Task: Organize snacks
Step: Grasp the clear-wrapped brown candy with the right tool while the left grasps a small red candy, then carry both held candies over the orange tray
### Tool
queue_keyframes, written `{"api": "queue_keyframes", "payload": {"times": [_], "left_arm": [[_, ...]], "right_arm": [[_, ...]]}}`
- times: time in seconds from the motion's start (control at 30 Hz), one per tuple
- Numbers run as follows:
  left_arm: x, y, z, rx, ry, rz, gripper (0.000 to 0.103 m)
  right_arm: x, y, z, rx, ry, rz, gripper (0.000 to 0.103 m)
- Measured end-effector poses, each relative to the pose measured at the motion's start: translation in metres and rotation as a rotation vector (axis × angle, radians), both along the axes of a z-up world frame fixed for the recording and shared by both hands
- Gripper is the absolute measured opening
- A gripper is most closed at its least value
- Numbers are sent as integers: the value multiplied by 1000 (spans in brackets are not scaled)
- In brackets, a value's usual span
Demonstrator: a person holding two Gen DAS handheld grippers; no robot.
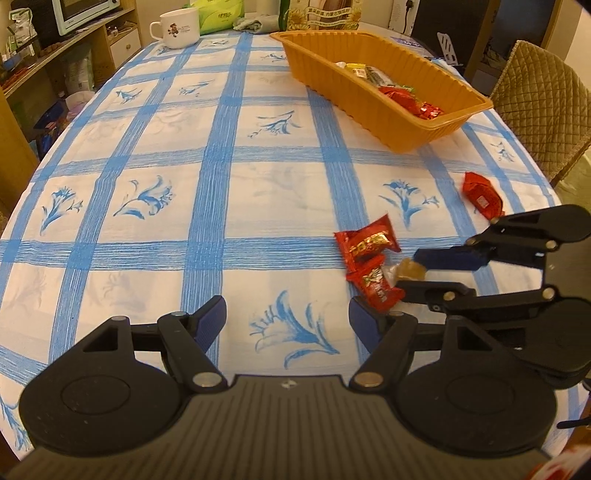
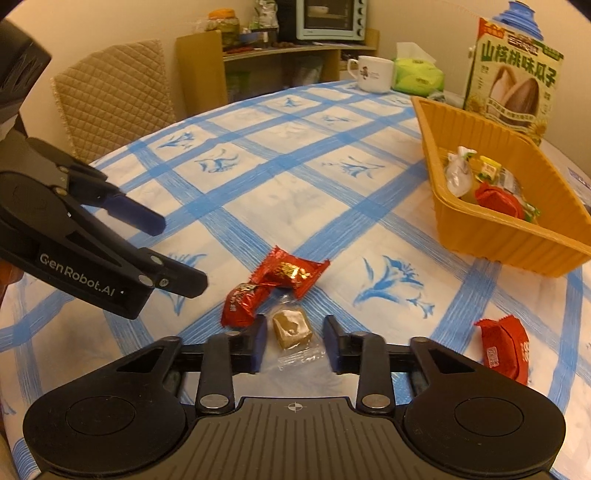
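Note:
A tan candy in clear wrap [image 2: 291,325] lies on the tablecloth between the open fingers of my right gripper [image 2: 295,343]; it also shows in the left wrist view [image 1: 410,268] between the right gripper's fingers [image 1: 413,271]. Two red snack packets [image 2: 288,271] [image 2: 242,302] lie just beyond it, also seen from the left [image 1: 367,243] [image 1: 376,288]. Another red packet [image 2: 504,347] lies to the right [image 1: 482,195]. The orange tray [image 2: 498,236] [image 1: 373,107] holds several snacks. My left gripper [image 1: 288,321] is open and empty, low over the cloth [image 2: 177,254].
A white mug [image 1: 177,27], green tissue pack [image 1: 219,14] and a sunflower-seed box [image 2: 513,85] stand at the table's far end. Quilted chairs [image 1: 543,107] [image 2: 114,96] stand at the table's sides. A shelf with a toaster oven [image 2: 330,18] is behind.

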State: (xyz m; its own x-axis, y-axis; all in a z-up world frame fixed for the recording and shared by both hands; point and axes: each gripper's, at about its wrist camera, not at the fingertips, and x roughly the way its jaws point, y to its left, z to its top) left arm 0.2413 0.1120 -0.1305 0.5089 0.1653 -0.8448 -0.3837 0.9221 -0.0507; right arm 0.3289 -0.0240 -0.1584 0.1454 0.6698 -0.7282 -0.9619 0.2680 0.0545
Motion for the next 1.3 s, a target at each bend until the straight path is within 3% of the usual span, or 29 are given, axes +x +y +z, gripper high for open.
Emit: {"api": "queue_keyframes", "payload": {"times": [0.17,0.43,0.83,0.97,1.3], "left_arm": [[3,-4,5,-33,-18,-15,71],[17,-13,6,-124,-48,-34,67],[40,-24,-4,-144,-22,-51,34],[42,-29,-6,-136,0,-59,18],[38,-38,2,-95,1,-85,16]], "right_arm": [[0,-5,2,-1,26,-27,22],[13,-38,13,24,105,-163,22],[25,-85,22,56,142,-294,22],[25,-94,22,61,155,-306,22],[24,-102,26,84,165,-308,22]]}}
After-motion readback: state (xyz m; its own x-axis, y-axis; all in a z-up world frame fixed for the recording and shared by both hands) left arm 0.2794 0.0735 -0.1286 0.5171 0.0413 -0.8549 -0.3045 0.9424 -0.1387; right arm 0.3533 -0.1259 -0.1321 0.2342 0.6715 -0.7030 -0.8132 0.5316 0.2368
